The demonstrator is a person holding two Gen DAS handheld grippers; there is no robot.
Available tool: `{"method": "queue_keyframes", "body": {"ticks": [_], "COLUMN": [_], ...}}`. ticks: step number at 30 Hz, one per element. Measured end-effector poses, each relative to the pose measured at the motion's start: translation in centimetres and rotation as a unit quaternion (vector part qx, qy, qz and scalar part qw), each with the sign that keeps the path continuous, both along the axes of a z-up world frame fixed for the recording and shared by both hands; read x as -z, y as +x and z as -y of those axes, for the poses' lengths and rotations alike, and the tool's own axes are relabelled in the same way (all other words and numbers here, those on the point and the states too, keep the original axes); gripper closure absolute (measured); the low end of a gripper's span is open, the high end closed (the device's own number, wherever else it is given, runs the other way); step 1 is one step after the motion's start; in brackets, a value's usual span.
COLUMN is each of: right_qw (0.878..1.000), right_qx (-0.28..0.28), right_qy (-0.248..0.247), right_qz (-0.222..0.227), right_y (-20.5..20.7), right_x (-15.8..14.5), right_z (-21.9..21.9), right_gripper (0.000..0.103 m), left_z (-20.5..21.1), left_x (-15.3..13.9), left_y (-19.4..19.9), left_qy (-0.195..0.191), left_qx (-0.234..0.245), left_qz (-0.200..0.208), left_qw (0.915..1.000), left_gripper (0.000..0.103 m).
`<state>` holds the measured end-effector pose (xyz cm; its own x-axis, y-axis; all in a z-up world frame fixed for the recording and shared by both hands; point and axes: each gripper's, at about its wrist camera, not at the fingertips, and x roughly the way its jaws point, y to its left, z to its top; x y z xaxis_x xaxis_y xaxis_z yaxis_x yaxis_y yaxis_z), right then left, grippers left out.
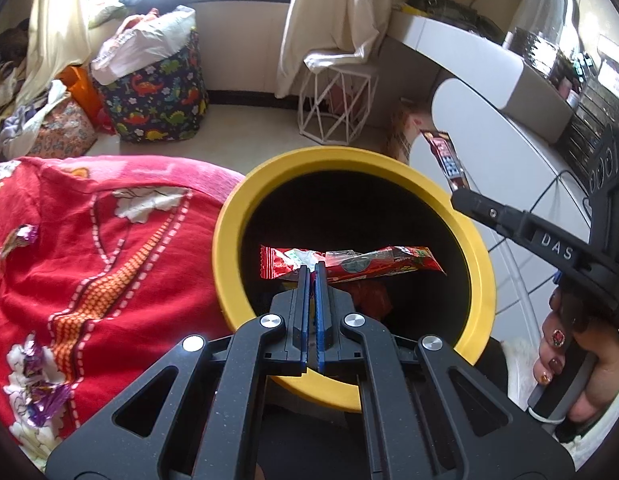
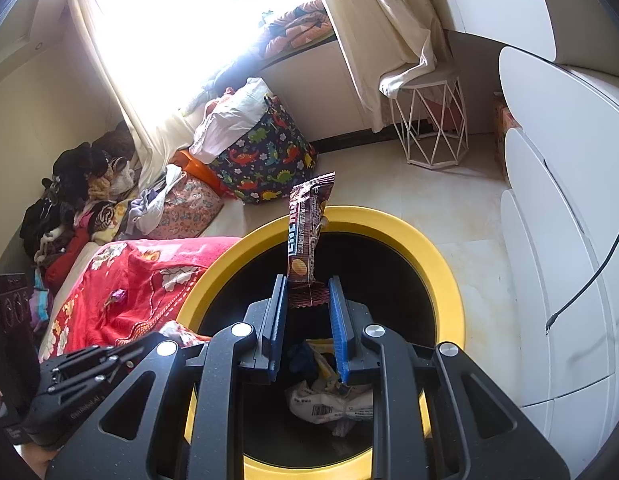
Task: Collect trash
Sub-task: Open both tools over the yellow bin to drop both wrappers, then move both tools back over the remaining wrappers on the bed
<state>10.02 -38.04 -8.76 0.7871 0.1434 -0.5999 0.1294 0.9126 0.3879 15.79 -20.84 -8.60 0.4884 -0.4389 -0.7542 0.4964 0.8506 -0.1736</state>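
Note:
A yellow-rimmed bin point(image 1: 229, 216) point(image 2: 409, 236) with a dark inside stands beside the bed. My left gripper point(image 1: 312, 268) is shut on a red snack wrapper point(image 1: 385, 262), held flat over the bin's mouth. My right gripper point(image 2: 308, 286) is shut on the lower end of a brown snack wrapper point(image 2: 307, 224) that stands upright over the bin; the same wrapper point(image 1: 445, 158) shows in the left wrist view beyond the far rim. White and yellow trash point(image 2: 329, 404) lies at the bin's bottom. Purple candy wrappers point(image 1: 41, 396) point(image 2: 118, 296) lie on the red blanket.
A red flowered blanket point(image 1: 109, 264) point(image 2: 149, 280) covers the bed left of the bin. A dinosaur-print bag point(image 1: 157, 96) point(image 2: 265, 160) and a white wire stool point(image 1: 337, 104) point(image 2: 433, 128) stand on the floor behind. White rounded drawers point(image 2: 557, 240) rise at the right.

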Motion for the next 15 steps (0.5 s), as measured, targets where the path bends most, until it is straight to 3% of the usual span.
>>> {"method": "queue_keyframes", "body": {"ticks": [6, 7, 9, 12, 15], "right_qw": [1.0, 1.0, 1.0, 1.0, 0.999], "right_qx": [0.005, 0.007, 0.011, 0.017, 0.022], "right_qy": [0.01, 0.016, 0.023, 0.022, 0.022], "right_qz": [-0.009, -0.011, -0.013, -0.013, -0.009], "right_y": [0.1, 0.2, 0.2, 0.0, -0.2], "right_x": [0.2, 0.3, 0.4, 0.4, 0.3], "right_z": [0.5, 0.7, 0.9, 1.0, 0.9], "right_gripper": [0.08, 0.075, 0.071, 0.057, 0.051], "left_z": [0.7, 0.7, 0.3, -0.5, -1.6], "left_x": [0.6, 0.5, 0.3, -0.4, -1.2], "left_y": [0.3, 0.3, 0.5, 0.4, 0.5], "left_qy": [-0.001, -0.004, -0.02, -0.035, -0.06], "left_qx": [0.011, 0.011, 0.01, -0.002, -0.02], "left_qz": [-0.011, -0.013, -0.021, -0.016, -0.012], "left_qw": [0.9999, 0.9998, 0.9995, 0.9993, 0.998], "left_gripper": [0.1, 0.09, 0.056, 0.025, 0.011]}}
